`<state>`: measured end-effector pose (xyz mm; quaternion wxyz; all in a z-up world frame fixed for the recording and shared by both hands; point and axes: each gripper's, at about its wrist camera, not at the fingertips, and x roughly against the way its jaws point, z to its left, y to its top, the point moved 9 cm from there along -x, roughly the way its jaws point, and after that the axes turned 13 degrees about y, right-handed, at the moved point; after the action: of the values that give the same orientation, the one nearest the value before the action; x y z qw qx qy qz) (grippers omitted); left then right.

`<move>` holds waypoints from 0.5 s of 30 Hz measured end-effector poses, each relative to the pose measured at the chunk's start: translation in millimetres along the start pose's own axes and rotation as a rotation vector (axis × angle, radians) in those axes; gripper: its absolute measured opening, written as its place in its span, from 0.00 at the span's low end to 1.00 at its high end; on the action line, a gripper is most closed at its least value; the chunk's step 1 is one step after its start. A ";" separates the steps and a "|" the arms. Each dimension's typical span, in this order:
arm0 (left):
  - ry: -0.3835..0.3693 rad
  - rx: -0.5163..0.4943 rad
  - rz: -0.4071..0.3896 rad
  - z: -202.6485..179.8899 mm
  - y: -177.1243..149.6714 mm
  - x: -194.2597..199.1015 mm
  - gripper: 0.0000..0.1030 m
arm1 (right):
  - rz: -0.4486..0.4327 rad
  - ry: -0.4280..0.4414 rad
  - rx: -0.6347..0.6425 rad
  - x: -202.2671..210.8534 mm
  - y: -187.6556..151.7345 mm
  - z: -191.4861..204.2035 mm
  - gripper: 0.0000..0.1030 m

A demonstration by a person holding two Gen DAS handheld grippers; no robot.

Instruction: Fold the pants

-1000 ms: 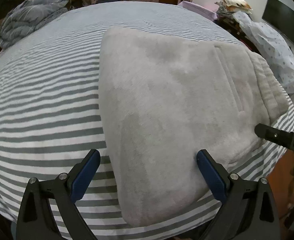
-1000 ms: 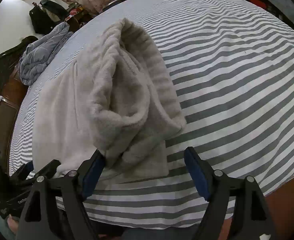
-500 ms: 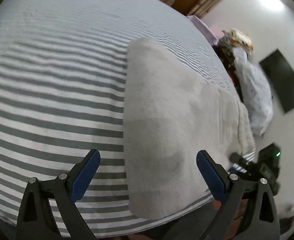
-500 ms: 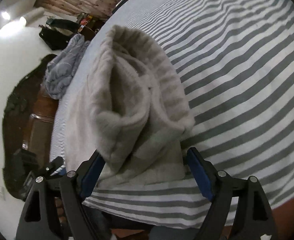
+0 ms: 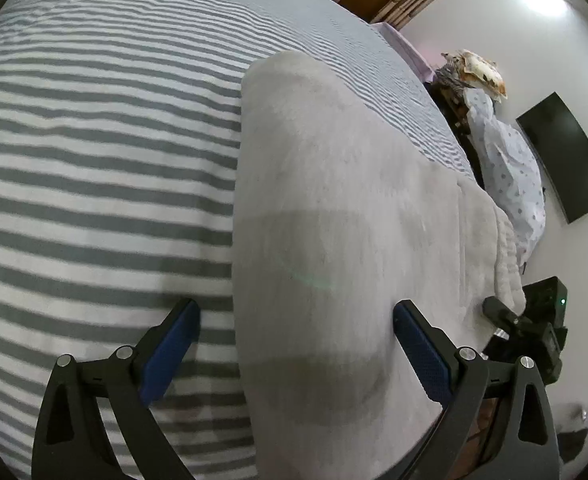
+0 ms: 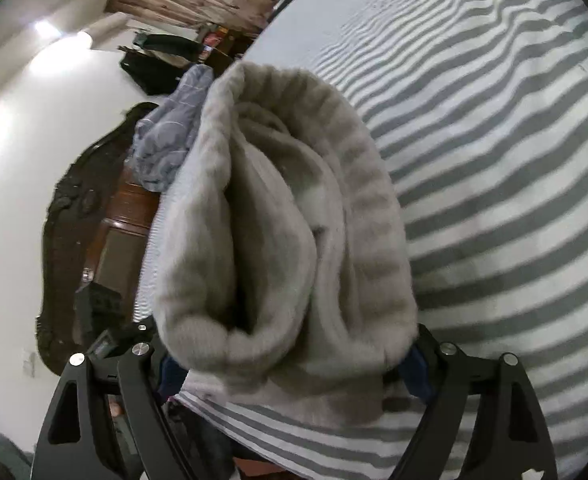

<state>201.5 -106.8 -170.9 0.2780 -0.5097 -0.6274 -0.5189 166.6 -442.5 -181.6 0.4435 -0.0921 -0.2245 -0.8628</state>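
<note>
Light grey fleece pants (image 5: 342, 208) lie folded on the striped bed (image 5: 94, 160). My left gripper (image 5: 294, 344) is open, its blue pads astride the near left edge of the pants, just above the cloth. In the right wrist view the ribbed waistband end of the pants (image 6: 286, 240) bulges up between the jaws of my right gripper (image 6: 290, 364). That gripper is open, with the fabric filling the gap and hiding its blue pads. The right gripper also shows at the pants' far end in the left wrist view (image 5: 506, 316).
A blue-grey quilt (image 6: 166, 140) lies by the dark wooden headboard (image 6: 78, 208). A dotted blue cloth (image 5: 510, 176) hangs over furniture beside the bed, under a black wall screen (image 5: 566, 156). The bed's near edge runs just below both grippers.
Both grippers have tilted and moved closer to the pants. The waistband end now sits deeper between the right gripper's jaws. Both stay open.
</note>
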 end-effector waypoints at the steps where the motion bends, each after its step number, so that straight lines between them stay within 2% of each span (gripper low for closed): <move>1: 0.002 0.000 -0.002 -2.1 1.7 -2.4 0.94 | 0.001 0.005 0.000 -2.0 4.5 -1.3 0.81; 8: 0.026 -0.036 -0.030 -17.4 16.0 -14.4 0.94 | -0.011 0.033 0.031 -17.2 22.3 1.1 0.79; 12: 0.030 -0.037 -0.034 -22.9 19.8 -17.2 0.85 | -0.008 0.011 0.051 -29.9 29.6 -0.3 0.76; 14: 0.047 -0.039 -0.035 -22.2 19.5 -18.2 0.83 | -0.001 0.007 0.041 -30.0 29.5 -1.0 0.73; 15: 0.050 -0.041 -0.039 -22.3 19.5 -17.7 0.81 | 0.006 0.009 0.034 -29.1 28.1 -0.5 0.66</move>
<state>221.3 -135.0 -172.5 0.2727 -0.4898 -0.6194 -0.5495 206.4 -435.8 -183.8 0.4485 -0.0814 -0.2370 -0.8579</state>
